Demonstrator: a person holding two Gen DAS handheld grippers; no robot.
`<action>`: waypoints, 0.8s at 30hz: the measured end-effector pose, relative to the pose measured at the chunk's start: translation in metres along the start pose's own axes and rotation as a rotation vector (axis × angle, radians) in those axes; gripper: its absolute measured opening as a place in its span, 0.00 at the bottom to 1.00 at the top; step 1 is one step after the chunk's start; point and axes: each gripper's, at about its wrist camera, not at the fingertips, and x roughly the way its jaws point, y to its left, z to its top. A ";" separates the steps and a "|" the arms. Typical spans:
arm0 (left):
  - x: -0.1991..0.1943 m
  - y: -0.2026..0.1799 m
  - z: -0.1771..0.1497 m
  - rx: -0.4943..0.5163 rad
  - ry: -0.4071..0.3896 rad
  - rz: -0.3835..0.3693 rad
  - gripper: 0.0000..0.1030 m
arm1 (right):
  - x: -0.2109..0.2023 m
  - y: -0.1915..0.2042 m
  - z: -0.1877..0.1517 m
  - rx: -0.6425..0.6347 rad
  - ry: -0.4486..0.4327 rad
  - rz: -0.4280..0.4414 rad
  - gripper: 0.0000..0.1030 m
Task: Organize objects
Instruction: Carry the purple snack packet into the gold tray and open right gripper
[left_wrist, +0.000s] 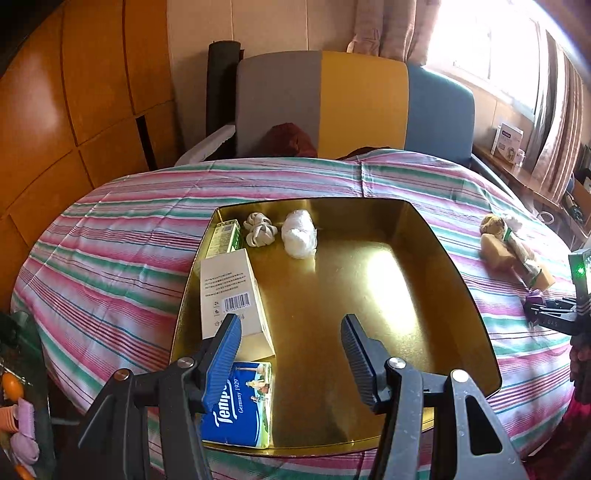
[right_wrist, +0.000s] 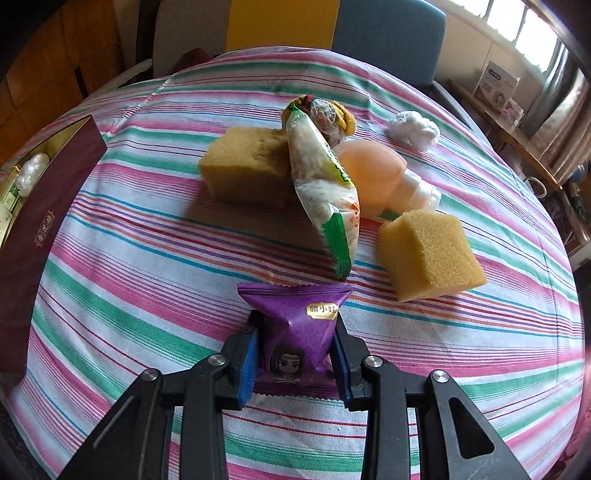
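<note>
Pretty bright window (left_wrist: 480, 48) with curtains, grey-yellow-blue chair (left_wrist: 354, 107) behind the striped tablecloth (left_wrist: 110, 258), orange wood wall panels (left_wrist: 74, 92).

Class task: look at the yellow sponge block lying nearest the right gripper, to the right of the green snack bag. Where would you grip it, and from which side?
Probably grip the near sponge block across its two flat side faces, coming down from above. It lies tilted and apart from the snack bag, so both faces seem free. The right gripper is shut on the purple packet, so that must be placed first.
</note>
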 end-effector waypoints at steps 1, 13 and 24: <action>0.000 0.000 0.000 0.001 -0.001 0.001 0.55 | 0.000 0.000 0.000 -0.002 -0.001 -0.004 0.34; -0.004 0.018 -0.004 -0.025 -0.002 0.001 0.55 | -0.029 0.035 0.017 0.005 -0.049 0.035 0.33; -0.011 0.060 -0.010 -0.118 -0.011 0.034 0.55 | -0.083 0.202 0.078 -0.156 -0.173 0.368 0.33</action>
